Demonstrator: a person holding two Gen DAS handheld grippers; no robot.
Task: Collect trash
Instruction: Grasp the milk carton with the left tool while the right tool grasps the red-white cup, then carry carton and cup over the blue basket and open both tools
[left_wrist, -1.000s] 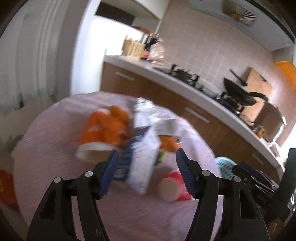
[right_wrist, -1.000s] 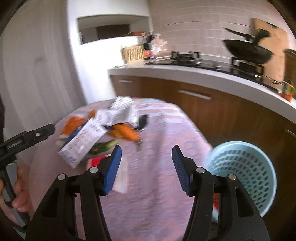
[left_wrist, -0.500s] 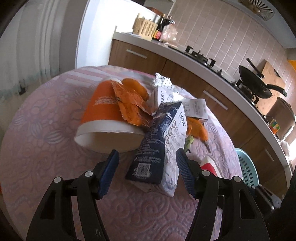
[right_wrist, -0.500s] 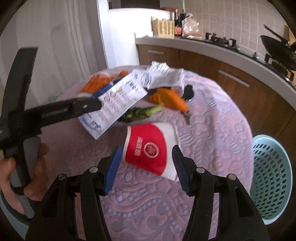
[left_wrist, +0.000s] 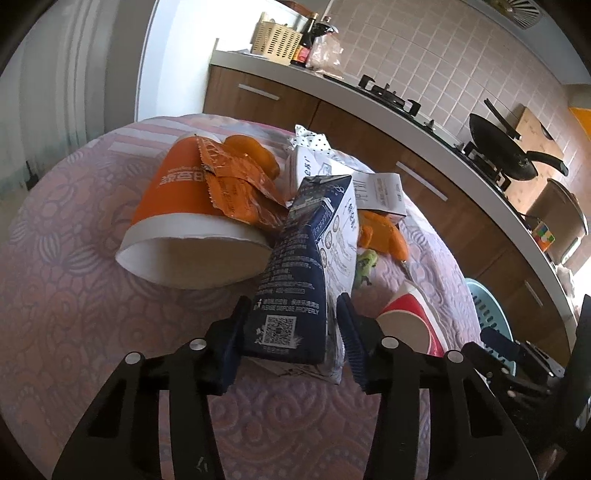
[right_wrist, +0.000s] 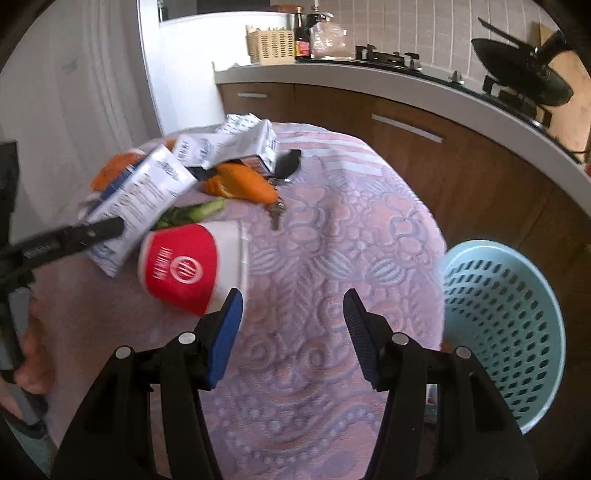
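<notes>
Since half a second ago the left gripper (left_wrist: 291, 325) has narrowed, and its 2 blue-padded fingers (left_wrist: 349, 332) now pinch the base of the navy-and-white milk carton (left_wrist: 299, 273), which they merely bracketed before. The carton leans away toward 12 o'clock over the pile of rubbish on the round bench (left_wrist: 62, 295) under its pink patterned cloth. At 10 o'clock from the carton lies the orange paper cup (left_wrist: 177, 206), on its side with its mouth toward the camera and an orange foil wrapper (left_wrist: 236, 184) draped over it. At 3 o'clock from the carton's base lies the red paper cup (left_wrist: 410, 317).

In the right wrist view the right gripper (right_wrist: 293, 325) hangs over bare cloth with its fingers (right_wrist: 229, 325) spread and nothing between them; the red cup (right_wrist: 184, 269) lies just beside its left finger, at 10 o'clock. A pale blue perforated basket (right_wrist: 509, 317) stands off the bench's edge at 3 o'clock.
</notes>
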